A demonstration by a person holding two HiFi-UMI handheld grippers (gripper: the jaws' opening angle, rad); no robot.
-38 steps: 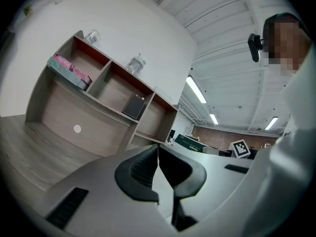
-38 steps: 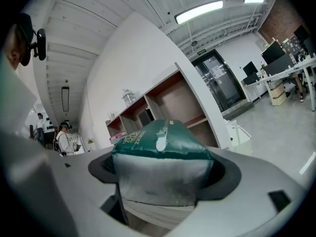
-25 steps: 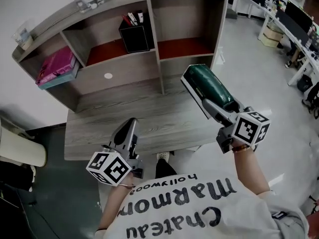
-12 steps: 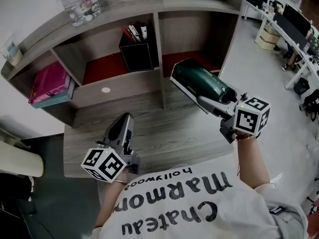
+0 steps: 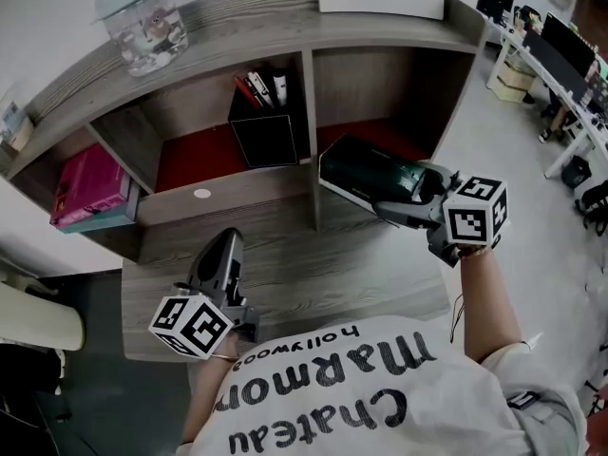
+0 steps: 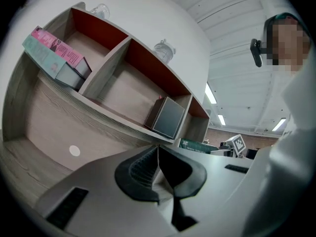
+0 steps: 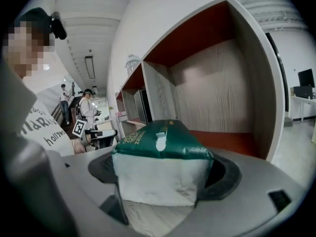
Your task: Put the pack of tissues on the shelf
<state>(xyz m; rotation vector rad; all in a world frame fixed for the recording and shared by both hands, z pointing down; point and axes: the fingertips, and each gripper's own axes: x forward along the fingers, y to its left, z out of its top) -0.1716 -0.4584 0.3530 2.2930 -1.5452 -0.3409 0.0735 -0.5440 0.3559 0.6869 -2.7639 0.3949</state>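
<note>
The pack of tissues [image 5: 366,171] is dark green on top with white sides. My right gripper [image 5: 397,192] is shut on its near end and holds it lying nearly flat above the desk. Its far end is at the mouth of the shelf's right-hand compartment [image 5: 410,93], which has a red floor. In the right gripper view the pack [image 7: 160,164] fills the space between the pads, with that compartment [image 7: 217,98] straight ahead. My left gripper [image 5: 226,243] hovers over the desk's left half, jaws shut and empty [image 6: 158,154]. From there the pack [image 6: 198,146] shows to the right.
The wooden shelf unit [image 5: 313,141] stands on a grey wood desk [image 5: 285,274]. A black pen holder [image 5: 266,136] sits in the middle compartment, a pink box [image 5: 90,186] in the left one, a glass jar [image 5: 142,27] on top. Office desks [image 5: 560,55] stand at the far right.
Both grippers have moved forward toward the shelf. The right one has rolled, so the pack lies flatter and has gone from above the desk to the right compartment's mouth.
</note>
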